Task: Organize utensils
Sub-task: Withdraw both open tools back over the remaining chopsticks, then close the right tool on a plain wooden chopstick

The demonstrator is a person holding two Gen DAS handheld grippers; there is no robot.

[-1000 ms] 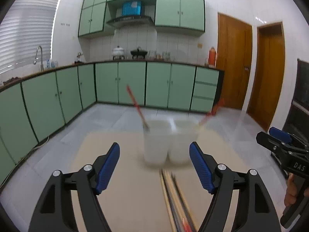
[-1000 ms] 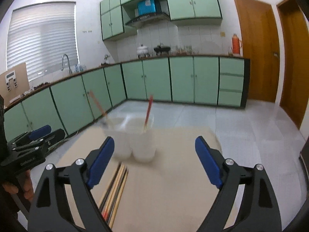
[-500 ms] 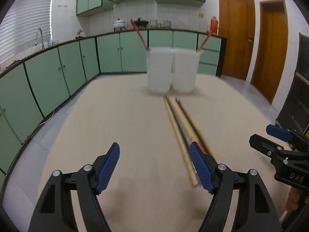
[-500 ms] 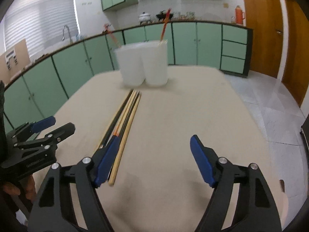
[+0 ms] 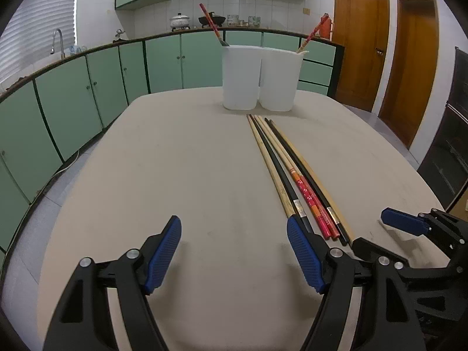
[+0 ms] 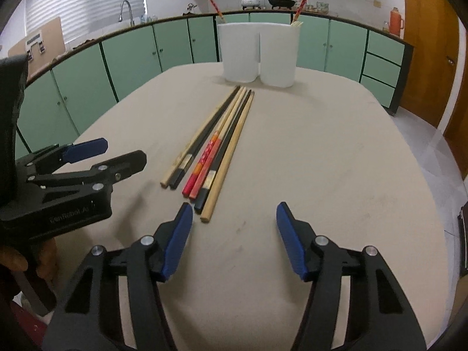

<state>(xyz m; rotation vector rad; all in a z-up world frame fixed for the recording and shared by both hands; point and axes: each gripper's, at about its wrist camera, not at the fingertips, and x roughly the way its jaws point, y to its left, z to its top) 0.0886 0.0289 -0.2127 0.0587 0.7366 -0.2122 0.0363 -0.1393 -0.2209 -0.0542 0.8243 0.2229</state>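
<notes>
both grippers (image 5: 234, 251) (image 6: 234, 235) hover low, jaws spread, beside chopsticks (image 6: 216, 146)

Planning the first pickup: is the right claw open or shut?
Open: the right claw has its blue pads wide apart, nothing between them, just short of the chopsticks.

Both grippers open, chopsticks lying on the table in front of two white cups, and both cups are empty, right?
Not quite: the cups aren't empty. The left cup and the right cup each hold a red-topped chopstick, clear in the right wrist view. The left gripper and right gripper are open; the chopsticks lie on the table.
</notes>
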